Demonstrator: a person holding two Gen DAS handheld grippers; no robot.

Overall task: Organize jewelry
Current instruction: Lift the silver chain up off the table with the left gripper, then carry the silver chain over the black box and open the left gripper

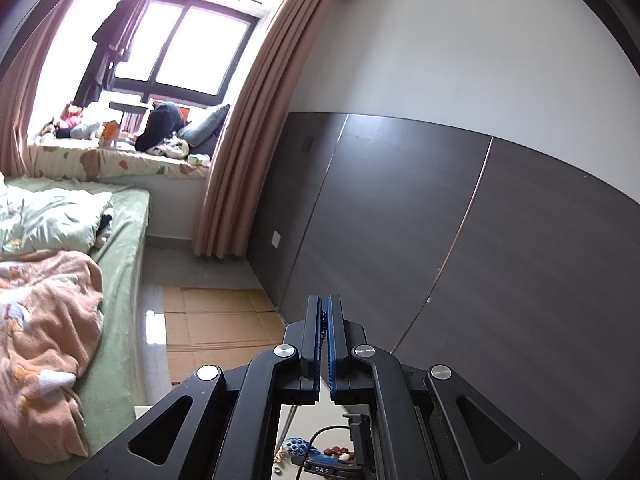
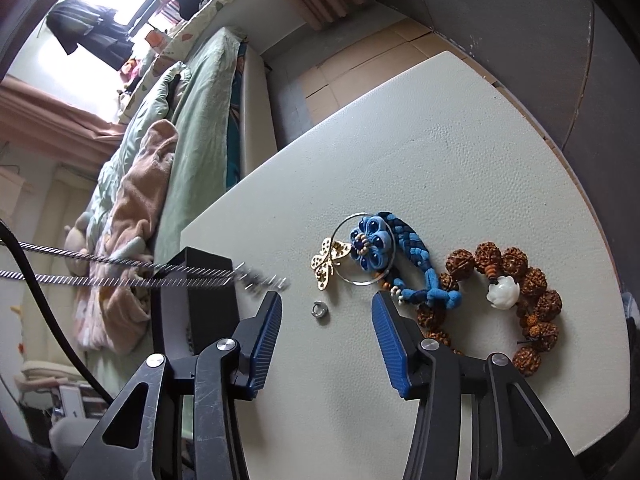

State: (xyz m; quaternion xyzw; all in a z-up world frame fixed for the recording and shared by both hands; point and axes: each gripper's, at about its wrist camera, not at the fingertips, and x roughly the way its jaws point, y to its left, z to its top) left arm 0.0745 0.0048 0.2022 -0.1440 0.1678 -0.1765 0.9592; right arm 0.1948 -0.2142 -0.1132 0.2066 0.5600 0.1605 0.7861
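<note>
While my left claw (image 1: 324, 312) points at the wall, its view shows the pads (image 1: 334, 344) drawn almost together with a thin dark sliver between them; whether that is a chain link pinched there I cannot tell. Below the claw, at 6 o'clock, a strip of table shows the blue braided bracelet (image 1: 298, 446) and some brown beads (image 1: 336, 450). A bed (image 1: 120, 280) lies at 9 o'clock and flattened cardboard (image 1: 216, 320) on the floor straight ahead.

From the right wrist, my right claw (image 2: 326, 312) hangs apart over the pale table (image 2: 440, 152), holding nothing. A small silver ring (image 2: 319, 309) lies on the table right between the fingertips, slightly toward 11 o'clock of centre; I judge it the nearest pick, and this hand the nearer one.

- At 12 o'clock: a gold butterfly charm (image 2: 329, 263), touching a thin wire hoop (image 2: 366, 248) and a blue fabric flower (image 2: 370, 242).
- At 2 o'clock: the braided bracelet, its long axis running 11 to 5, ending just beside my right pad (image 2: 388, 344).
- At 3 o'clock: a brown bead bracelet (image 2: 532, 276) with a white lotus bead (image 2: 503, 290).
- At 9 o'clock: a black box (image 2: 208, 284), with a twisted silver chain (image 2: 120, 274) stretched taut and blurred above it from the frame edge.

Only the braid's tail crowds the ring.
</note>
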